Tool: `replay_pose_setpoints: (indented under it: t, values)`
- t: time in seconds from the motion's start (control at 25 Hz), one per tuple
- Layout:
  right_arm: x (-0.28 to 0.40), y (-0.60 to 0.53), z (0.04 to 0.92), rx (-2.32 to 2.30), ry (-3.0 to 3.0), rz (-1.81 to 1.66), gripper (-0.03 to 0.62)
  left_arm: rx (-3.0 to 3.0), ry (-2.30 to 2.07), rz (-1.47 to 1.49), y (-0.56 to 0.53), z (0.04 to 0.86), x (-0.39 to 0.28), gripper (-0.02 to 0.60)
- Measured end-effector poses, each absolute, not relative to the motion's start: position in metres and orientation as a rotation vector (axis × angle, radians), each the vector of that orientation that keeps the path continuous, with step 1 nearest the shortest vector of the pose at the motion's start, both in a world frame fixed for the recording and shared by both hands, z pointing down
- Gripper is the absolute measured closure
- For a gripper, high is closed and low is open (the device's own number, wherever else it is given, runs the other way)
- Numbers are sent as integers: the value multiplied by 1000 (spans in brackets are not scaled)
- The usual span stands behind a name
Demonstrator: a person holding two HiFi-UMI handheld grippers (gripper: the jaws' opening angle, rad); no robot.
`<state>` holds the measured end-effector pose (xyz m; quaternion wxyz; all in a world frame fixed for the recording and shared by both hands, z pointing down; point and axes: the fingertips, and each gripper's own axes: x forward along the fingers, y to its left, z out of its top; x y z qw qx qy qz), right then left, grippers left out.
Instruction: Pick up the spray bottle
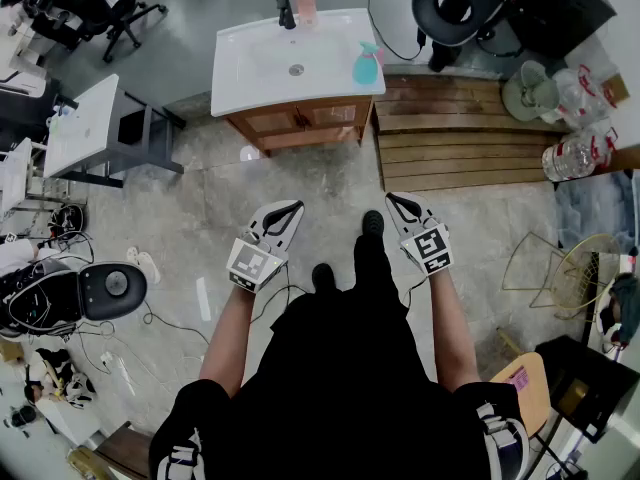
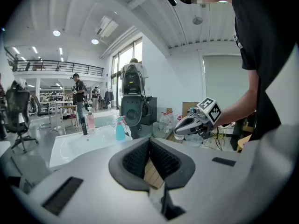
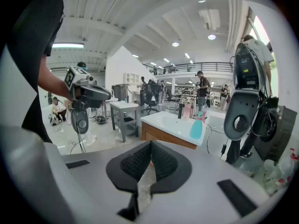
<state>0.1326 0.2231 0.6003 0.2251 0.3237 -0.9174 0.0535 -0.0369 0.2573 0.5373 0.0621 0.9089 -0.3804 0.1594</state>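
Observation:
The teal spray bottle (image 1: 365, 65) stands on the right rim of the white sink basin (image 1: 250, 78), which sits on a wooden cabinet well ahead of me. It also shows in the left gripper view as the spray bottle (image 2: 120, 129) and in the right gripper view as the spray bottle (image 3: 196, 127). My left gripper (image 1: 291, 209) and right gripper (image 1: 394, 200) hang over the floor, far short of the sink, both pointing towards it. The left gripper (image 2: 150, 143) is shut with nothing in it. The right gripper (image 3: 151, 146) is likewise shut and holds nothing.
A pink soap bottle (image 1: 304, 3) and black faucet (image 1: 287, 10) stand at the basin's back. Wooden decking (image 1: 460, 133) lies right of the cabinet, with water bottles (image 1: 575, 153) beyond. A white side table (image 1: 85, 123) stands left. Cables (image 1: 160, 323) trail on the floor.

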Motion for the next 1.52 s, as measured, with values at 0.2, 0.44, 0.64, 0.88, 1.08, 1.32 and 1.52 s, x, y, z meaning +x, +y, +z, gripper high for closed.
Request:
replay_pose_setpoints:
  t: [0.2,0.44,0.64,0.88,1.08,1.32,1.52]
  values:
    - [99,292,605,899,-2507,115,579,2755,-1151,478,310,546,-78,560]
    - [77,339,601,949,-2489,121,579,2766,-1147,458,353,541,-105,560]
    - [66,353,592,980,-2504,145,579,2775,-1165,448,365,533,-125,560]
    - [56,356,585,994,-2522,155,578,2754,-1207,414,367,531,-143,560]
    - [61,355,589,1028,-2492,130,577,2751,-1211,400,362,530,-144,558]
    - [69,350,591,1044,-2461,147,577,2741,-1223,376,346,527,-145,560]
    - [74,343,596,1048,-2445,139,577,2733,-1227,351,329,526,-143,558]
